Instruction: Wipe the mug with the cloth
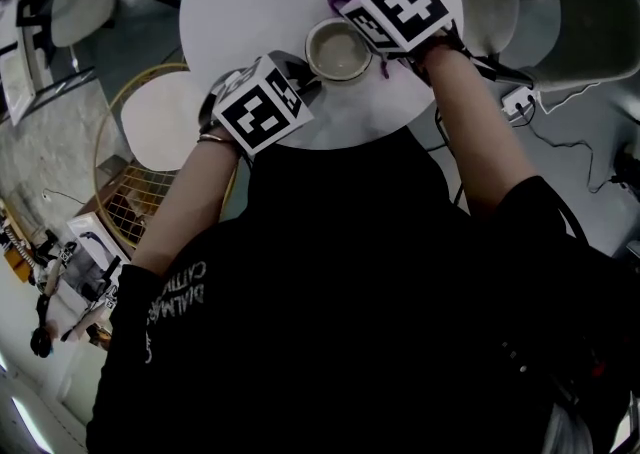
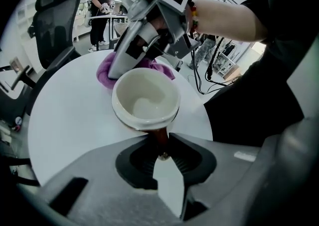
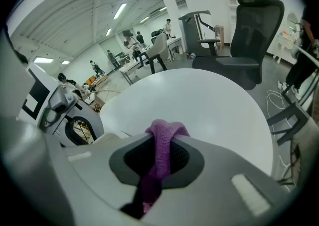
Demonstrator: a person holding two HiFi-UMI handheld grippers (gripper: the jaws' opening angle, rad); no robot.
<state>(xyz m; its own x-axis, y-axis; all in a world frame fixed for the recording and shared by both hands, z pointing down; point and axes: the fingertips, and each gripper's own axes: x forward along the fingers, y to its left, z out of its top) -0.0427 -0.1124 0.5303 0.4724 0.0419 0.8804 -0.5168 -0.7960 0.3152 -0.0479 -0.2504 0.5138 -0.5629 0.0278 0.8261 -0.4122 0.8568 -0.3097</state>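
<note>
Step in hand: wiping the outer wall.
- Left tongs (image 2: 161, 139) clamped on brown handle (image 2: 159, 133) of cream ceramic mug (image 2: 145, 101). Mug upright on round white worktop (image 2: 70, 115), near its front edge.
- Right tongs (image 3: 165, 135) pinch purple knitted cloth (image 3: 160, 163). Cloth bunched at mug's far side, contact unclear.
- Next move, likely: sweep cloth round wall or rim, left tongs bracing mug.
- Left gripper view alone shows handle grip and empty interior. Right gripper view alone shows cloth nipped between jaws. Mug barely visible there.

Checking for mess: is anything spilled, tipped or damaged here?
Nothing stands out. The mug is upright, its handle in the left gripper; the right gripper pinches the purple cloth. No spill shows on the white table.
</note>
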